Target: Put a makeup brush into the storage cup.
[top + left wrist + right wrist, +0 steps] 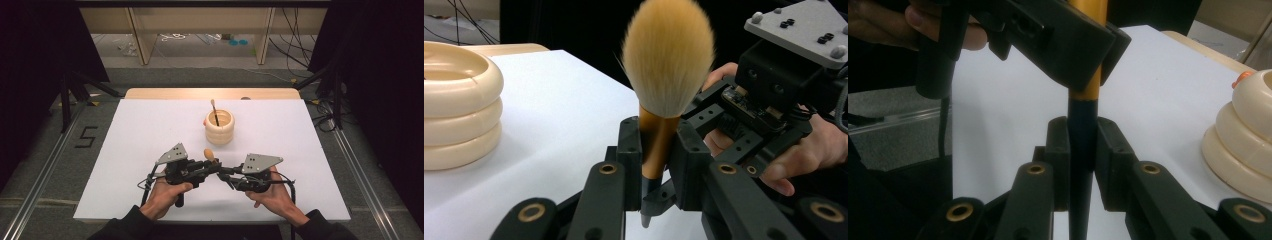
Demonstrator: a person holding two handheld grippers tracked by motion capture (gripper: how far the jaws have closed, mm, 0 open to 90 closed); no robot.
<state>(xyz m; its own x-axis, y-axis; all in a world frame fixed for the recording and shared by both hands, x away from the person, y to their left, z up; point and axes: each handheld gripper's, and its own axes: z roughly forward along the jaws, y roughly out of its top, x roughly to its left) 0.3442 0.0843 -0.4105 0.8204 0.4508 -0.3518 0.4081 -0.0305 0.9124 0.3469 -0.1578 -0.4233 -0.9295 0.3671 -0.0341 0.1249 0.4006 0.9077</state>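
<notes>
A makeup brush [669, 55] with a fluffy tan head, gold ferrule and dark handle stands upright between both grippers. My left gripper [658, 150] is shut on the gold ferrule. My right gripper [1082, 155] is shut on the dark handle [1082, 125] just below it. In the high view the brush head [209, 153] pokes up where the left gripper [206, 165] and right gripper [221, 171] meet, near the table's front centre. A cream ringed holder [219, 127] stands just behind them with a thin dark-handled tool [215, 112] upright in it.
The white table top [125, 150] spreads wide on both sides of the hands. The holder [454, 105] sits close on the left in the left gripper view, and the holder [1243, 140] is at the right in the right gripper view. A wooden strip [210, 93] edges the far side.
</notes>
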